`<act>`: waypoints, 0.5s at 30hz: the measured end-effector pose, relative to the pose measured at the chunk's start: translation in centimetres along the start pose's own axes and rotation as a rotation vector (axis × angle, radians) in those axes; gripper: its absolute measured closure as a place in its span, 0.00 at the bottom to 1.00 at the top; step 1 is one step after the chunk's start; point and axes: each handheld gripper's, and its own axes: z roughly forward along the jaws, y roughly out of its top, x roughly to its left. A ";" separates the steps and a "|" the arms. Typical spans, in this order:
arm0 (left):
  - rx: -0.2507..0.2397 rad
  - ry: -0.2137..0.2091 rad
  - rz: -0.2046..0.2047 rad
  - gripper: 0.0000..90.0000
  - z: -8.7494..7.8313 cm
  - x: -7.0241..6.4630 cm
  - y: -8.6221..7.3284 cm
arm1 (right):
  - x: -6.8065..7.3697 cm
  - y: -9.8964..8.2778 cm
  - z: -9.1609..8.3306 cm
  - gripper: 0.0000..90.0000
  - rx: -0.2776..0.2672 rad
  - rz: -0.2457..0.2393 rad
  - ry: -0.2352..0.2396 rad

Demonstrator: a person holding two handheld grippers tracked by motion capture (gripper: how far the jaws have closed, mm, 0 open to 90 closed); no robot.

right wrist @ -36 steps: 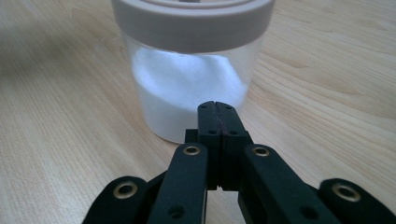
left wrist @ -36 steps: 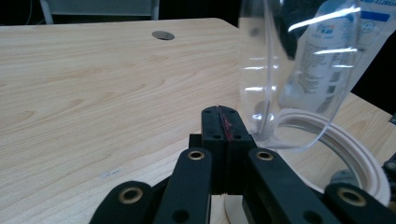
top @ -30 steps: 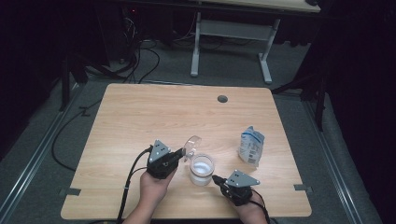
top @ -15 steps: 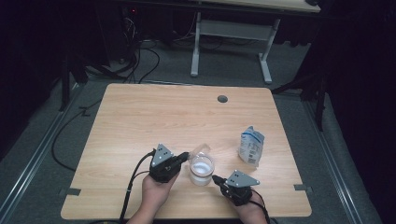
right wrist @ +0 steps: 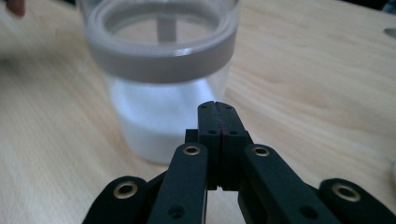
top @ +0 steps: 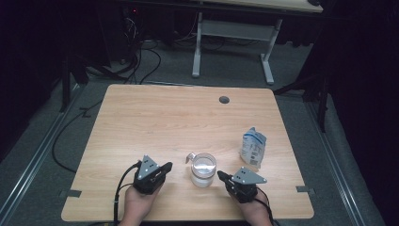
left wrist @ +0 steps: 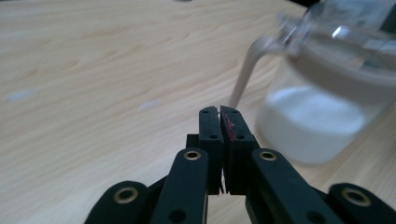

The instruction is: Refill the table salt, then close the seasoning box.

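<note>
On the counter (top: 141,117), going left to right: the left claw (top: 165,166) sits at about 9 o'clock of the jar (top: 203,169), jaws clenched with barely a slit between them and nothing in them; its tips point at the jar from just beside it, without touching it. The jar stands upright near the front edge, lid off or flipped open, a hinged clasp or scoop (left wrist: 245,74) hanging at its rim, white powder (right wrist: 159,121) filling its lower part. At 3 o'clock of the jar, the right claw (top: 221,176) is clenched and empty, tips near the glass. Farther right, at about 2 o'clock, stands a pouch (top: 253,146), apart from both. The filling looks done; closing the jar seems left.
</note>
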 end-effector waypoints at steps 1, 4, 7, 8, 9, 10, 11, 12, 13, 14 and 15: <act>0.007 0.023 -0.018 0.96 -0.5 0.8 -1.3 | -0.1 0.3 0.0 1.00 -0.011 0.001 -0.008; 0.019 0.035 -0.044 0.94 -0.9 1.7 -2.1 | -0.3 0.9 -0.1 1.00 -0.029 0.006 -0.021; 0.004 0.062 -0.065 0.93 -1.5 2.6 -2.3 | -0.4 1.5 0.1 1.00 -0.047 0.001 -0.028; -0.006 0.072 -0.072 0.92 -1.7 3.0 -2.3 | -0.2 1.6 0.2 1.00 -0.040 -0.009 -0.029; -0.007 0.077 -0.072 0.91 -1.8 3.1 -2.3 | -0.2 1.5 0.2 1.00 -0.039 -0.011 -0.033; -0.007 0.077 -0.072 0.91 -1.8 3.1 -2.3 | -0.2 1.5 0.2 1.00 -0.039 -0.007 -0.028; -0.006 0.085 -0.073 0.91 -1.9 3.5 -2.4 | -0.2 1.5 0.2 1.00 -0.040 -0.002 -0.024; -0.006 0.085 -0.073 0.91 -1.9 3.5 -2.4 | -0.2 1.4 0.2 1.00 -0.040 -0.002 -0.025; -0.005 0.090 -0.080 0.91 -2.0 3.7 -2.5 | -0.1 1.4 0.1 1.00 -0.041 -0.003 -0.024; -0.003 0.090 -0.080 0.91 -2.0 3.7 -2.6 | 0.1 1.4 0.1 1.00 -0.044 -0.002 -0.021; -0.003 0.092 -0.078 0.91 -1.9 3.7 -2.6 | 0.2 1.3 0.1 1.00 -0.043 -0.004 -0.018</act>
